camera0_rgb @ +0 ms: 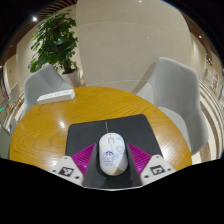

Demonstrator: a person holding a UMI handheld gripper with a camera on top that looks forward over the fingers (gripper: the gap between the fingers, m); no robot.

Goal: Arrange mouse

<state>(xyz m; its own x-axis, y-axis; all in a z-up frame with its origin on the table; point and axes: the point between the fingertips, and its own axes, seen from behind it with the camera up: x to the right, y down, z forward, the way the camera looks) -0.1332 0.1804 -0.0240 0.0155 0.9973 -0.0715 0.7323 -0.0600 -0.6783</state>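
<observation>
A white mouse (113, 152) with a small blue mark on its back sits between my gripper's (113, 160) fingers, its cable running away from me. Both pink pads press against its sides, the left pad (83, 157) and the right pad (143, 157). The mouse is over the near middle of a dark grey mouse mat (90, 132), which lies on a round wooden table (40, 125). I cannot tell whether the mouse rests on the mat or hangs just above it.
A white flat object (56, 97) lies at the table's far left. Grey chairs stand at the far left (42, 80) and the far right (180, 92). A potted plant (55, 40) stands behind the left chair, before a pale wall.
</observation>
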